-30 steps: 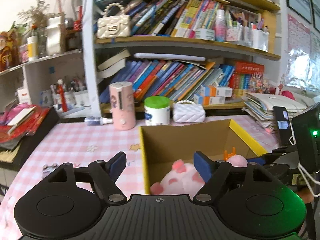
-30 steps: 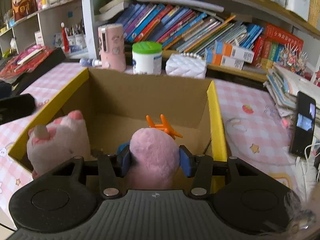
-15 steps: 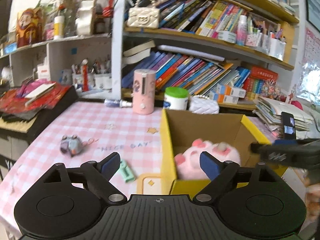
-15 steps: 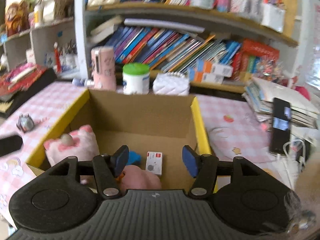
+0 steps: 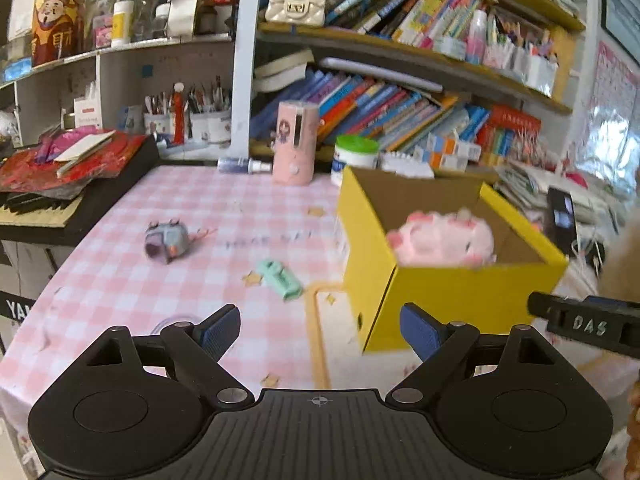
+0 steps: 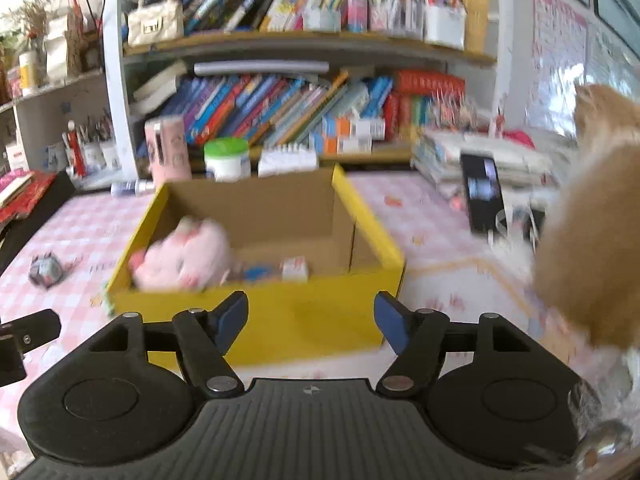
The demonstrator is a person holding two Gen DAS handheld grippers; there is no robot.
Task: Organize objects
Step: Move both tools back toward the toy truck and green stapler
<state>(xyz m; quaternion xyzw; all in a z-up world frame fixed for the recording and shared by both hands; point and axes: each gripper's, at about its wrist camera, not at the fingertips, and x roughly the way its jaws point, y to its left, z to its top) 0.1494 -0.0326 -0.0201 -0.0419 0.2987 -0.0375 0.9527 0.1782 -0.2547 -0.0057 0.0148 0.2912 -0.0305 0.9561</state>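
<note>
Yellow cardboard box (image 6: 280, 312), open-topped, sits on the pink checked tablecloth (image 5: 120, 272); inside it you can see a pink plush pig (image 6: 184, 256), a small white carton (image 6: 295, 269) and something blue, too blurred to name. Step in hand, as I read it: a drop into the box is done and both tools are backing off toward the next pick. Your right gripper (image 6: 312, 316) is low in front of the box's near wall, pointed down at a slant; its jaws have just been opening, and they stand apart with nothing between them. Your left gripper (image 5: 320, 328) hangs over the cloth to the left of the box's near corner, also tilted down, jaws wide and bare. Still loose on the cloth: a small grey plush mouse (image 5: 166, 240) well left of the box, and a mint-green plastic clip-like piece (image 5: 280, 278) between the mouse and the box, nearer your left tool. Next move, in my judgement: take the left gripper forward to the green piece, square the pads across its narrow width, then close. It lies flat, so come in low. A tan furry shape (image 6: 588, 216) fills the right edge of the right view; I cannot tell what it is.
</note>
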